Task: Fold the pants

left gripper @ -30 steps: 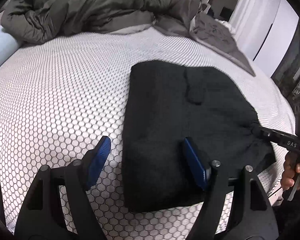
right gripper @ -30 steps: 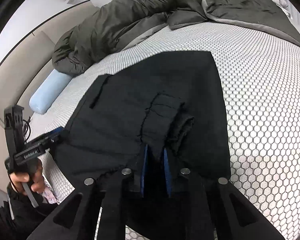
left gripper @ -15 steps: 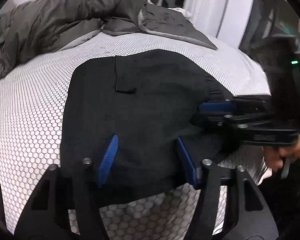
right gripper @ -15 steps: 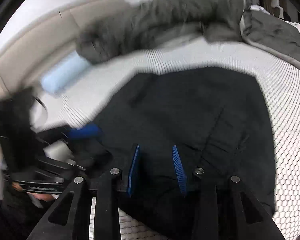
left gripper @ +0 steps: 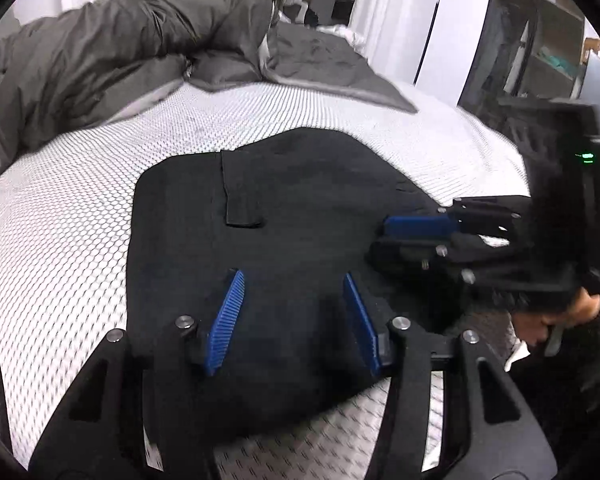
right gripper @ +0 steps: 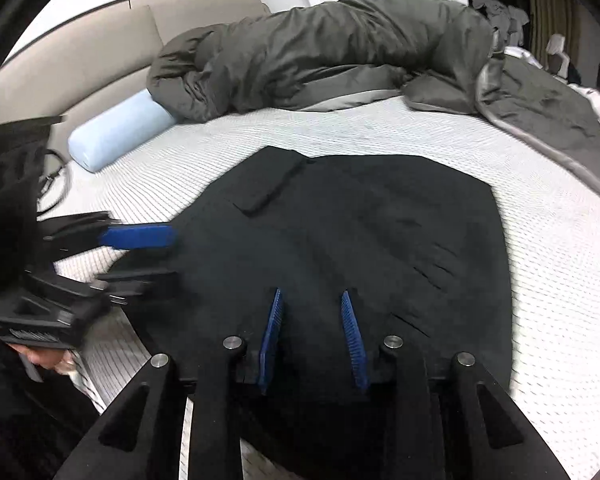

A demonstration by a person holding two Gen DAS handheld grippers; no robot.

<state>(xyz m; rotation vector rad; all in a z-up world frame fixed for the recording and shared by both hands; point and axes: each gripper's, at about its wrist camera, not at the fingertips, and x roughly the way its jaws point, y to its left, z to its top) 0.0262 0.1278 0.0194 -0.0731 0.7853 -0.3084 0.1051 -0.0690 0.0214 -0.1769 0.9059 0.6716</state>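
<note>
The black pants (left gripper: 268,216) are laid folded into a compact block on the bed (left gripper: 72,216), over a white sheet with a honeycomb print. In the left wrist view a narrow strip of fabric, perhaps a belt loop or pocket flap, is seen on the pants toward 12 o'clock of the block.

The left gripper (left gripper: 294,322) is held over the near edge of the pants. Its jaws have just been closing and are seen partly apart; the blue pads (left gripper: 226,322) stand clear of one another, with pants fabric below and between them. No pinch on the cloth can be made out, so the jaws are recorded as released.

The right gripper (right gripper: 312,338) is held over the near edge as well. Its jaws were opening within the last second and are now seen at a narrow gap, pads not pressed on the fabric: released. In the left wrist view the right gripper is seen at 3 o'clock of the pants, resting at or just above the cloth edge; contact cannot be told. A green light is lit on its body.

A grey duvet (right gripper: 320,60) is bunched at 12 o'clock of the pants. A pale blue bolster (right gripper: 120,132) lies at 10 o'clock in the right wrist view.

No legible writing is seen; print on the gripper bodies is blurred.
</note>
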